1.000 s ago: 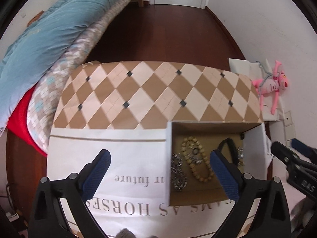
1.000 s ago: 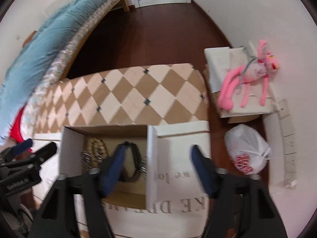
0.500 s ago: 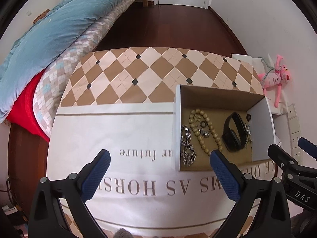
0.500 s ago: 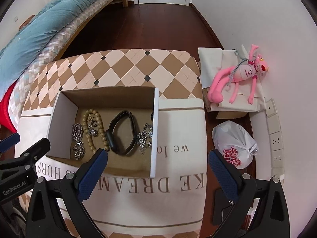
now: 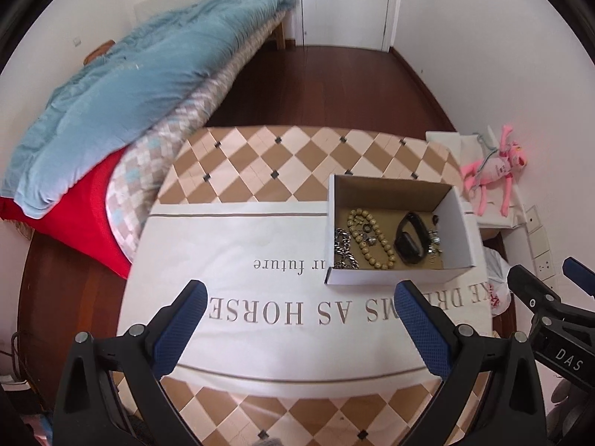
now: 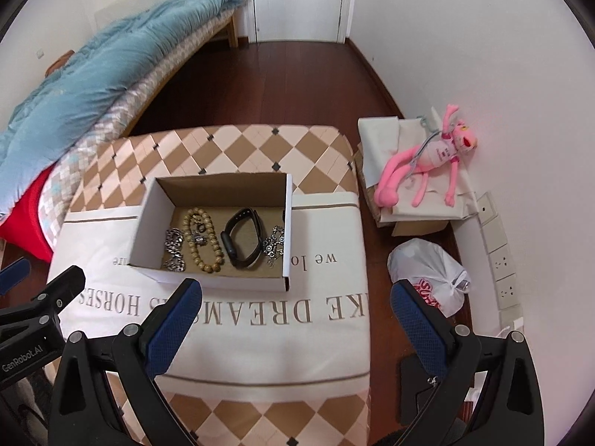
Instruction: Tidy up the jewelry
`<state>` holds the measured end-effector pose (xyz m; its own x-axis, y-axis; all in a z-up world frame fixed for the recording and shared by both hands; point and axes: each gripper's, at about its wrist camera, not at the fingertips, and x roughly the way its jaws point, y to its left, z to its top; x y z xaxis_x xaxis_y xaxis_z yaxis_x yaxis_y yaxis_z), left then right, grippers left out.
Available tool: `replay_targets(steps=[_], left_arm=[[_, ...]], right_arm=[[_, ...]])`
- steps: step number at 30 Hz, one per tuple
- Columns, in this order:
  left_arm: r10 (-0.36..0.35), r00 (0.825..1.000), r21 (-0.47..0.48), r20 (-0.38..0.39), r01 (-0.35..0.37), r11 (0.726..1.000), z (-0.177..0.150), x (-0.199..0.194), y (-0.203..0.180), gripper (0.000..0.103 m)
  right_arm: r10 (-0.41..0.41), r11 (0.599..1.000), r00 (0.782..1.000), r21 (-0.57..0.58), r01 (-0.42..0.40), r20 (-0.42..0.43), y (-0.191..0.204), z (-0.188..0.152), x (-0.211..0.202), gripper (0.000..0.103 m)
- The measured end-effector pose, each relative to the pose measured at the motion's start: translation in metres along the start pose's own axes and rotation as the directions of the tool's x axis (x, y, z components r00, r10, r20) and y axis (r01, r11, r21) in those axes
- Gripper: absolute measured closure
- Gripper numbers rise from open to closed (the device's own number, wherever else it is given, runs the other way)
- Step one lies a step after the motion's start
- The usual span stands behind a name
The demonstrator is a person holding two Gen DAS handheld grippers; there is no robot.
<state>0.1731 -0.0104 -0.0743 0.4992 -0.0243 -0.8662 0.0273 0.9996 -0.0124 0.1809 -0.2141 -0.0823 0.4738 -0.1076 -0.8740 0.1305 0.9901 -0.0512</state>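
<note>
Small charms (image 5: 433, 239) beside the black band (image 5: 410, 238) too tiny to identify

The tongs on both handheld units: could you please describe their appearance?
Both the left tongs and right tongs have black angular frames with silver screws and blue textured pads. White lettering marks each body: "DAS" and "GenRobot.AI".

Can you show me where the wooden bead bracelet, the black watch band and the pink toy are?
wooden bead bracelet (image 6: 204, 239), right wrist view, on its beads.
black watch band (image 6: 241, 238), right wrist view, on its strap.
pink toy (image 6: 427, 165), right wrist view, on its body.

A pink plush toy (image 6: 427, 165) lies near a white plastic bag (image 6: 427, 275)
</note>
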Motion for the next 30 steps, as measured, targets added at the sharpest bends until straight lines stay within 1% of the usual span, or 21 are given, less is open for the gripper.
replay_targets(steps=[6,12,16,23,27,30], left_arm=[[-0.026,0.998,-0.012,0.066,0.026,1.0,-0.01,-0.053,0.004,0.0],[-0.033,0.99,-0.005,0.138,0.034,0.999,-0.016,-0.105,0.004,0.0],[-0.04,0.985,-0.015,0.167,0.043,0.999,-0.02,-0.132,0.008,0.0],[-0.054,0.975,-0.003,0.214,0.056,0.998,-0.028,-0.167,0.01,0.0],[-0.064,0.972,0.006,0.227,0.064,0.998,-0.032,-0.182,0.009,0.0],[-0.071,0.972,0.007,0.225,0.071,0.997,-0.033,-0.186,0.009,0.0]], right_arm=[[0.004,1.0,0.996,0.01,-0.005,0.088,-0.004,-0.011,-0.061,0.0],[0.005,1.0,0.986,0.009,-0.006,0.164,-0.005,-0.024,-0.12,0.0],[0.013,1.0,0.977,0.007,-0.015,0.213,-0.006,-0.032,-0.156,0.0],[0.02,1.0,0.959,0.011,-0.024,0.282,-0.009,-0.038,-0.203,0.0],[0.023,0.999,0.953,0.018,-0.03,0.303,-0.011,-0.04,-0.22,0.0],[0.025,0.999,0.951,0.019,-0.033,0.309,-0.012,-0.04,-0.227,0.0]])
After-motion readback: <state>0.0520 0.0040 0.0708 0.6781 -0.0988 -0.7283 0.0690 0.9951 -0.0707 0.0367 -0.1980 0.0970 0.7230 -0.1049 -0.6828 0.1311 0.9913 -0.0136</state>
